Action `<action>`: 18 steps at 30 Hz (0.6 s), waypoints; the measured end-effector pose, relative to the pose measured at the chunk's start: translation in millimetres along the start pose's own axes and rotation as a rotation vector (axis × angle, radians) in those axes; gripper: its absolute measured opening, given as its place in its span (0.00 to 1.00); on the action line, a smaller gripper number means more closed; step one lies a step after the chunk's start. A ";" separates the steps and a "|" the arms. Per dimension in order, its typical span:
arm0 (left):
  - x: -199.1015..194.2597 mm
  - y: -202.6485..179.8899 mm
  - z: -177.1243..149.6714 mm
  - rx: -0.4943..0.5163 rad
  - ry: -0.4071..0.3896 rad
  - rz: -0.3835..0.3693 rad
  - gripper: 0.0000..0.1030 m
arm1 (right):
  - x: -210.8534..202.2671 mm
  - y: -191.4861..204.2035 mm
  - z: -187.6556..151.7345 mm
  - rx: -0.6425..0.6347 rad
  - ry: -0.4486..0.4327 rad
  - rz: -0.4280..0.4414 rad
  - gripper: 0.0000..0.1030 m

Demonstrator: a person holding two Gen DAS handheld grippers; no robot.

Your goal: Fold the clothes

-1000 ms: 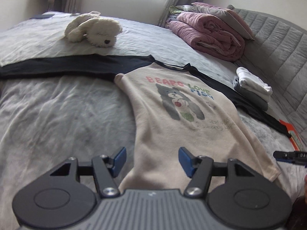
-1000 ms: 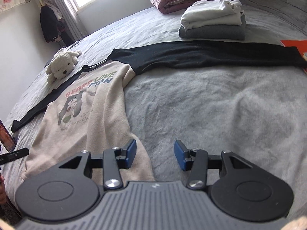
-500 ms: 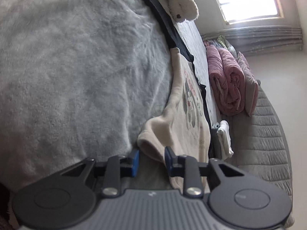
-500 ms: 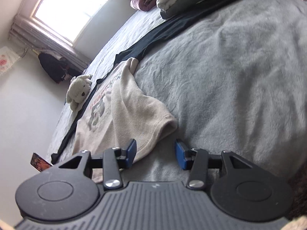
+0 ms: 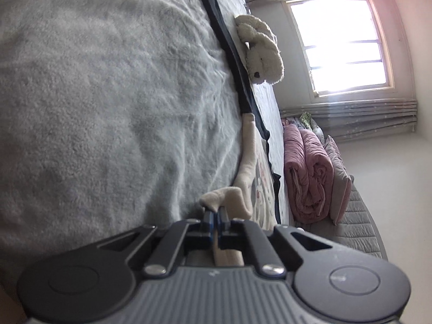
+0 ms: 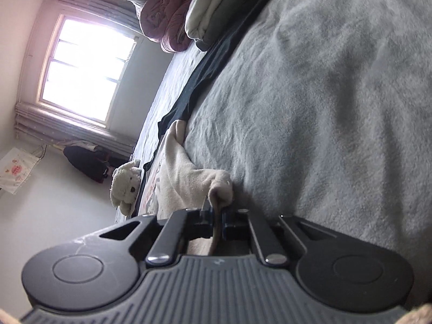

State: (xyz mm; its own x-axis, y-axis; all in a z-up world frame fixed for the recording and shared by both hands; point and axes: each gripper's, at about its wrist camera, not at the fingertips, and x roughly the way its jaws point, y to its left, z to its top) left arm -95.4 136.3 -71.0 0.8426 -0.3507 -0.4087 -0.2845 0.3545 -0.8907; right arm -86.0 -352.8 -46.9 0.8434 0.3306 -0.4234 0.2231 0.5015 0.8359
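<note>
A cream shirt (image 5: 247, 162) with black sleeves (image 5: 229, 51) and a printed bear lies flat on the grey bed cover (image 5: 108, 108). My left gripper (image 5: 215, 213) is shut on the shirt's bottom hem corner, the cloth bunched just past the blue pads. In the right wrist view the same cream shirt (image 6: 183, 172) runs away toward its black sleeve (image 6: 210, 62). My right gripper (image 6: 216, 212) is shut on the other hem corner, with fabric pinched between the jaws. Both views are rolled sideways.
A white plush toy (image 5: 260, 54) (image 6: 125, 186) lies beyond the black sleeve. A rolled pink quilt (image 5: 307, 172) and a grey cushion sit by the padded headboard. Folded white and grey clothes (image 6: 213, 13) are stacked near the quilt. A bright window (image 5: 343, 46) faces the bed.
Both grippers dropped to the shirt's hem, rolled sideways and went from open to shut, each pinching a bottom corner of the cream shirt.
</note>
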 end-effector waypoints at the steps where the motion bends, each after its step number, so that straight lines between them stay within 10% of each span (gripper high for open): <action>1: -4.7 -5.1 -1.1 0.026 -0.016 0.005 0.02 | -5.7 6.8 -1.0 -0.037 -0.018 -0.010 0.05; 11: -66.5 -47.0 -11.4 0.269 -0.187 0.039 0.01 | -34.8 87.8 -26.9 -0.449 -0.136 -0.180 0.05; 18: -56.1 -39.1 -18.7 0.421 -0.195 0.171 0.02 | -7.9 72.4 -39.0 -0.495 -0.075 -0.242 0.06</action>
State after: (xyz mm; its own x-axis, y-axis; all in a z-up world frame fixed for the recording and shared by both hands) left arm -140.2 125.9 -16.9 0.8813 -0.1022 -0.4614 -0.2509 0.7263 -0.6400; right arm -95.5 -287.9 3.3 0.8332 0.1104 -0.5418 0.1740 0.8778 0.4464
